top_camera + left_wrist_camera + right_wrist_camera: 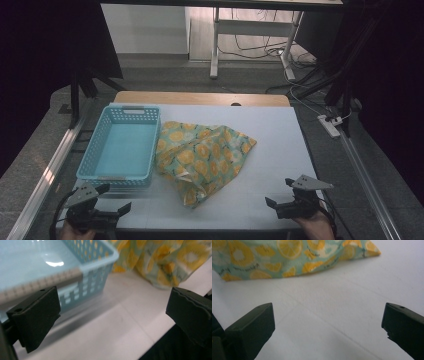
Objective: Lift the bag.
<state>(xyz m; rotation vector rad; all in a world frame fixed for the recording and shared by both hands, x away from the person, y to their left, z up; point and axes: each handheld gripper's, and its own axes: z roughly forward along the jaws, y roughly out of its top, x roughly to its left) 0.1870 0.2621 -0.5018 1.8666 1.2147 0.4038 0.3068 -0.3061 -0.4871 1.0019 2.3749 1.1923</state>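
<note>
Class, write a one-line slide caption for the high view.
Lemon-print cloth beside a blue basket; both grippers, left and right, wait open.

Bare table (270,165) right of cloth (202,155); basket (122,145) blocks left.

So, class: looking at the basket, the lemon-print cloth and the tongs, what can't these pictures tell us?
- What lies under the lemon-print cloth: high view, its own folds cover it.
- The basket far end: left gripper view, cut off by the top edge.
- The cloth's full outline: right gripper view, cut off at the top and left edges.
- The person's hands behind the left tongs and right tongs: high view, cut off by the bottom edge.
</note>
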